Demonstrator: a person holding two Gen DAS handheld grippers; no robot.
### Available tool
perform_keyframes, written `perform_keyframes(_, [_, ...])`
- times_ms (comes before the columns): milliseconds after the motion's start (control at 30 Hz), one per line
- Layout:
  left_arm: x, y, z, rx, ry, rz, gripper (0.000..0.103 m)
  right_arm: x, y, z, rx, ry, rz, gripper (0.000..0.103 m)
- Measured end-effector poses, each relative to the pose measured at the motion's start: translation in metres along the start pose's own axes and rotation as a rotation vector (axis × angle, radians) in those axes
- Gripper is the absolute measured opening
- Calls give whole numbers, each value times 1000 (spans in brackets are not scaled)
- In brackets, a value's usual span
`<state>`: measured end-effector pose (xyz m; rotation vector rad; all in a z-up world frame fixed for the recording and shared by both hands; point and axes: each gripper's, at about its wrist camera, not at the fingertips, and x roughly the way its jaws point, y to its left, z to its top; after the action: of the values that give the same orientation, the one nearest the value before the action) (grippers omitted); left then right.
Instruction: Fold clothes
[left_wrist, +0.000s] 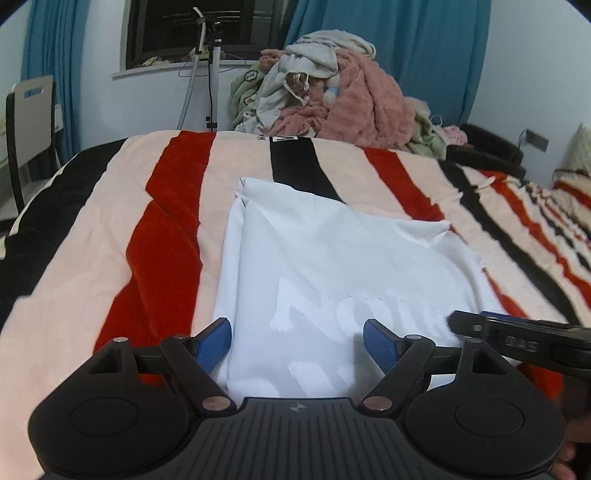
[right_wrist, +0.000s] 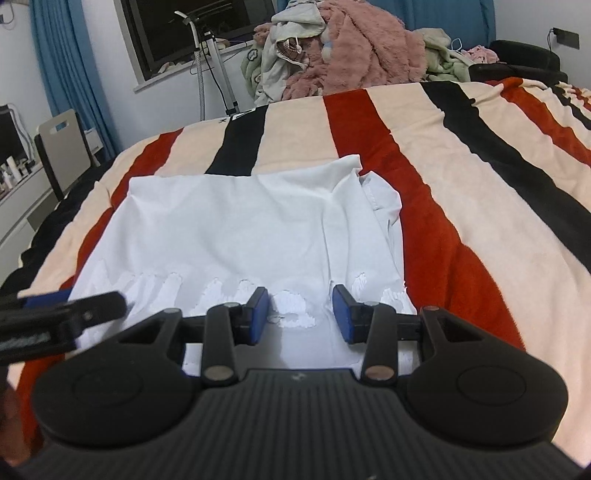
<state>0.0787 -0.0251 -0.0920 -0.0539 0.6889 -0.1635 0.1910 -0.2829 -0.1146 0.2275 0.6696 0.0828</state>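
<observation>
white shirt (right_wrist: 236, 236) lies partly folded on the striped blanket (right_wrist: 480, 206), sides tucked in; left gripper (left_wrist: 297, 341) and right gripper (right_wrist: 300, 317) both spread, holding nothing (near hem beneath them), so a lengthwise fold looks next.

ahead of me a striped blanket (left_wrist: 110, 258) in red, black and cream covers the bed. behind its far edge a heap of laundry (left_wrist: 332, 96) rises, beside blue curtains (left_wrist: 424, 55), a dark window (left_wrist: 192, 29) and a chair (left_wrist: 29, 122).

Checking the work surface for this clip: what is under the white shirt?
The white shirt lies on a striped blanket in red, black and cream. Stripes run under its far edge; whatever else lies beneath is covered.
</observation>
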Motion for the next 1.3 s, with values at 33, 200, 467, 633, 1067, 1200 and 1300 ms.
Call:
perform_keyframes(33, [-6, 1, -1, -16, -3, -12, 80, -1, 0, 0, 0, 0, -1, 41])
perform_keyframes(200, [-31, 12, -10, -169, 19, -152, 82, -2, 1, 0, 3, 1, -7, 41])
perform_keyframes(467, [11, 44, -27, -517, 192, -291, 80, -2, 1, 0, 24, 3, -8, 41])
perform_keyframes(633, [26, 65, -28, -680, 98, -298, 69, -2, 0, 0, 32, 0, -10, 41])
perform_keyframes(1067, [38, 83, -32, -826, 79, -313, 39, -31, -22, 0, 399, -50, 172, 71])
perform_keyframes(1200, [39, 86, -34, -844, 77, -333, 47, -41, -29, 0, 522, -64, 233, 88])
perform_keyframes(1300, [44, 86, -32, -842, 78, -334, 48, -45, -35, -12, 668, -22, 290, 89])
